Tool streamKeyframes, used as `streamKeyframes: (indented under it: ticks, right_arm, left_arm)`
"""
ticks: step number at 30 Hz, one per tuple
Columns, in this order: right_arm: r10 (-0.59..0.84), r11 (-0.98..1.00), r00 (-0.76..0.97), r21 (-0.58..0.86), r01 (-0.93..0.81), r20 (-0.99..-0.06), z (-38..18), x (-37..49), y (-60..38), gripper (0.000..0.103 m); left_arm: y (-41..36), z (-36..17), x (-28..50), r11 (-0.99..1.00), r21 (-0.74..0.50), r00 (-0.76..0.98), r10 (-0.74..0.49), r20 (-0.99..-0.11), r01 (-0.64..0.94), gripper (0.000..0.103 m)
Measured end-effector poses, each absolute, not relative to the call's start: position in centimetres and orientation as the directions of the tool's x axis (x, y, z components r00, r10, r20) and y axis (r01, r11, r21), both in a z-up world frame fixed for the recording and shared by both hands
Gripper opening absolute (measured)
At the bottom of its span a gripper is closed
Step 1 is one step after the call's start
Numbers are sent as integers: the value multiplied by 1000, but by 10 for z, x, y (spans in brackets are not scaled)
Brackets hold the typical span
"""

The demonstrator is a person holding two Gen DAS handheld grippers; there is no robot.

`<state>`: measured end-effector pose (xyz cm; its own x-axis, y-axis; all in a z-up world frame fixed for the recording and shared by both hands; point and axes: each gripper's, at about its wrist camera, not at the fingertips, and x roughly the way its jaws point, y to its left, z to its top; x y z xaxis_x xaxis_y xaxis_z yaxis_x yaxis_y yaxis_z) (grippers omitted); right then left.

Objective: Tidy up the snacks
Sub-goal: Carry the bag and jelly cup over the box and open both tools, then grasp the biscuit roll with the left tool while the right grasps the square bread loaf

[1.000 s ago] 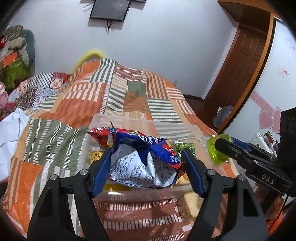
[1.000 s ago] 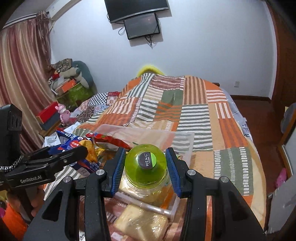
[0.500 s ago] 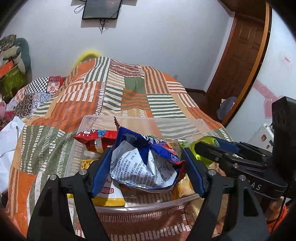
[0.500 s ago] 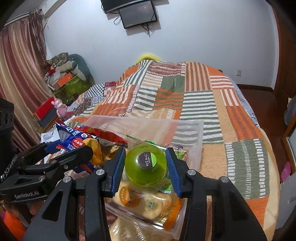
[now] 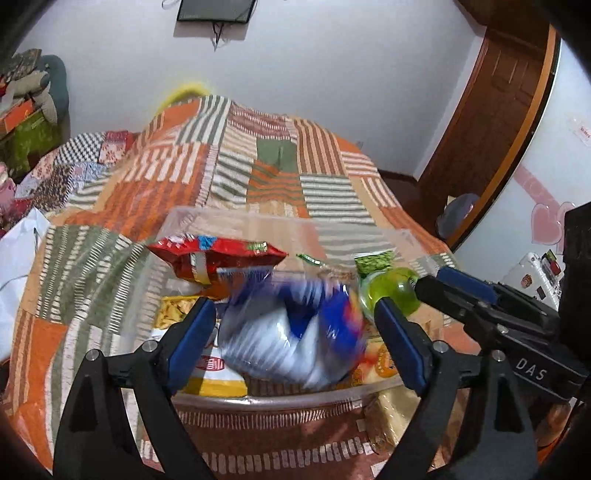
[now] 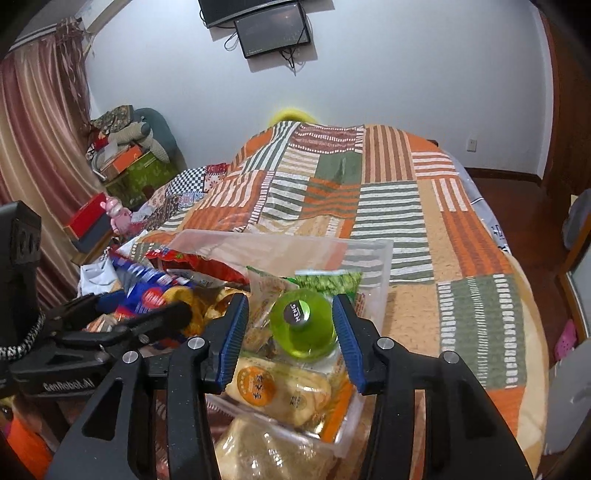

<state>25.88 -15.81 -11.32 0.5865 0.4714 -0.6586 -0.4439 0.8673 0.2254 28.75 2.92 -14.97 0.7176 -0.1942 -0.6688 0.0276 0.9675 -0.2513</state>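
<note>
Left gripper (image 5: 295, 325) jaws have just been opening; blue chip bag (image 5: 291, 332), blurred, drops free between them into the clear bin (image 5: 273, 400). Right gripper (image 6: 290, 328) jaws have also just eased apart, with a gap showing beside the green-capped jar (image 6: 303, 325) over the bin.

1. The clear bin (image 5: 236, 221) is sat on the quilted bed (image 5: 258, 155), snacks piled inside it.
2. In the left wrist view, a chip bag (image 5: 291, 332) is found dead centre in the bin, with another snack bag (image 5: 218, 258) at 11 o'clock behind it.
3. The jar (image 6: 303, 325) is seen at its 3 o'clock, on top of the cracker packs (image 6: 280, 391).
4. A wall screen (image 6: 273, 31) is hung at 12 o'clock, beyond the bed.
</note>
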Motion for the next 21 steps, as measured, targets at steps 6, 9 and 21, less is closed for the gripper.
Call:
streamKeyframes:
  ticks: [6, 9, 21]
  right_arm:
    - [473, 865, 585, 221, -450, -659, -110, 247, -163, 47]
    - [472, 863, 581, 214, -457, -663, -109, 239, -167, 48]
    - [451, 844, 536, 145, -517, -714, -130, 202, -167, 71]
  left_arm:
    - [30, -129, 268, 968, -249, 738, -199, -645, 43, 89]
    - [31, -125, 259, 969, -243, 738, -196, -646, 44, 89]
    - [35, -141, 209, 980, -189, 698, -172, -696, 53, 89]
